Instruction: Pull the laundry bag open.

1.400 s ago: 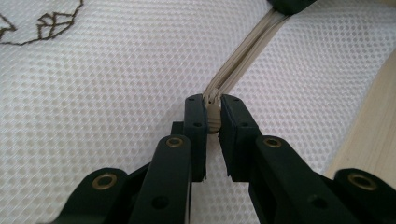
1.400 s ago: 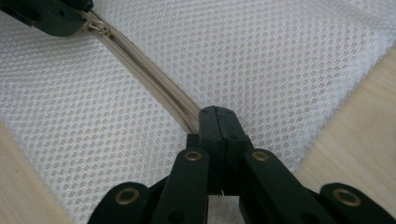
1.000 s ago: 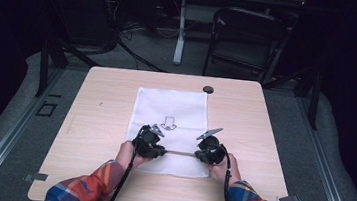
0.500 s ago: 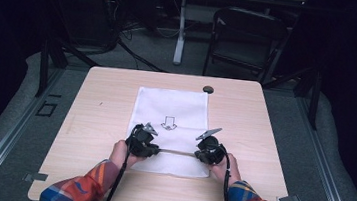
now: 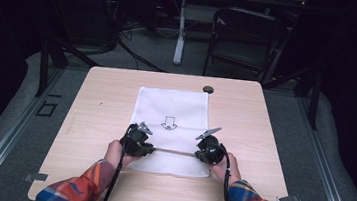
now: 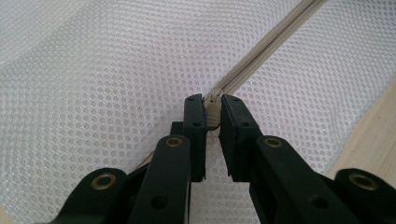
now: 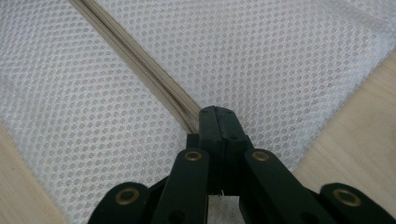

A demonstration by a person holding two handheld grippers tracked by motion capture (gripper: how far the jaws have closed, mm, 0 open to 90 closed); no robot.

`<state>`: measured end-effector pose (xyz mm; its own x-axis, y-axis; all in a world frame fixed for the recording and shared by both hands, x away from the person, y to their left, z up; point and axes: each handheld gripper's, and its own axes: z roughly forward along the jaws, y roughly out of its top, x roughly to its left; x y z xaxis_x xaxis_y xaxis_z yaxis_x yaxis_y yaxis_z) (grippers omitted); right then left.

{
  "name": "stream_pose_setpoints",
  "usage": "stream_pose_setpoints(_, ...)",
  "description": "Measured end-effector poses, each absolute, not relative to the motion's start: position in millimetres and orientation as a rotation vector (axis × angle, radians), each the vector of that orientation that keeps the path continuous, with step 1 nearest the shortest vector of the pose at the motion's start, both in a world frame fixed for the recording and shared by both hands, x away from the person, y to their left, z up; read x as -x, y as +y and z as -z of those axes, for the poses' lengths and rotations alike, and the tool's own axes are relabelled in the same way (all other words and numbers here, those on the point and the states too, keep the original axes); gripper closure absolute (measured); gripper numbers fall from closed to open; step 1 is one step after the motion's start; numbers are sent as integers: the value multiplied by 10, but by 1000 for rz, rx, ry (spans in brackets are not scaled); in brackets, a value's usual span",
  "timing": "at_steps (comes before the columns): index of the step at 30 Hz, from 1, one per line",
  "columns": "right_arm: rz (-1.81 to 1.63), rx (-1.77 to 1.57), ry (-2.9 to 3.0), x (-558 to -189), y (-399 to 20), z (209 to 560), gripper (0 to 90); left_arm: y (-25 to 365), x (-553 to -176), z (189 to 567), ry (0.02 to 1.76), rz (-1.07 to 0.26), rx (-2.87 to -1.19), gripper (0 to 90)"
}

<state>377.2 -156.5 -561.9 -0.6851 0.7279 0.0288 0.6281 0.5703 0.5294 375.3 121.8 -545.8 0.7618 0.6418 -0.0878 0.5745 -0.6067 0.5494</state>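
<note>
On the near part of the white mesh bag [image 5: 171,125], the left claw [image 6: 212,105] is clenched on the small beige zipper pull [image 6: 213,111]; the pull sits right between the two black tips, and both tips touch it. The beige zipper [image 6: 266,46] runs away from the pull toward the top right of the left gripper view; white mesh lies on both sides of it.

The right claw [image 7: 218,114] is clenched tight, tip against tip, at the end of the same zipper [image 7: 140,65]; it pinches the bag there, but how much of the zipper end is between the tips I cannot tell. In that view the zipper runs up to the top left; bare wood of the table [image 7: 355,135] shows just beside the bag's edge.

From above, the left claw [image 5: 143,136] and the right claw [image 5: 203,144] sit on the near part of the bag, well apart; the zipper [image 5: 173,152] is a thin straight line from one to the other. A hand holds each claw; the sleeves are bright plaid. The bag lies flat in the middle of the table [image 5: 101,97]; a small arrow mark [image 5: 168,124] is printed on it, just past the claws. A small dark round thing [image 5: 208,89] lies on the table at the bag's far right corner. Past the table stands a dark chair [image 5: 246,37].
</note>
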Motion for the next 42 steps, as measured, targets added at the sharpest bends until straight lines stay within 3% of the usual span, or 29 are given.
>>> stream_pose_setpoints(42, -665, -1137, 2622, -3826, -1662, 5581, 900, 1478, -3716, 5397, 1004, -175, -2329, 805)
